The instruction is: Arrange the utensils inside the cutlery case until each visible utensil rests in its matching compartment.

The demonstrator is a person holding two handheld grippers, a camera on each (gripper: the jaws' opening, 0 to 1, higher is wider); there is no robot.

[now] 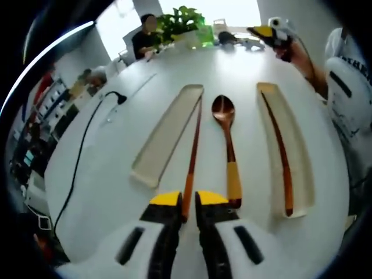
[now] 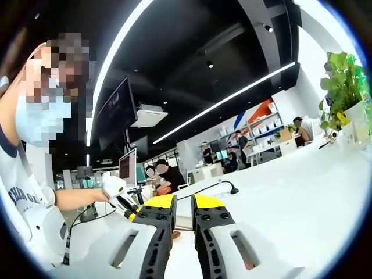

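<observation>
The left gripper (image 1: 187,204) pinches the near end of a loose chopstick (image 1: 193,152), likely to carry it into the empty tray (image 1: 165,135) just left; the right gripper (image 2: 183,208), nearly together, grips nothing.

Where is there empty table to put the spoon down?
Bare table lies between the black cable and the empty case half. It is crowded in the middle: chopstick, spoon and the second half, holding a chopstick, lie close together.
</observation>
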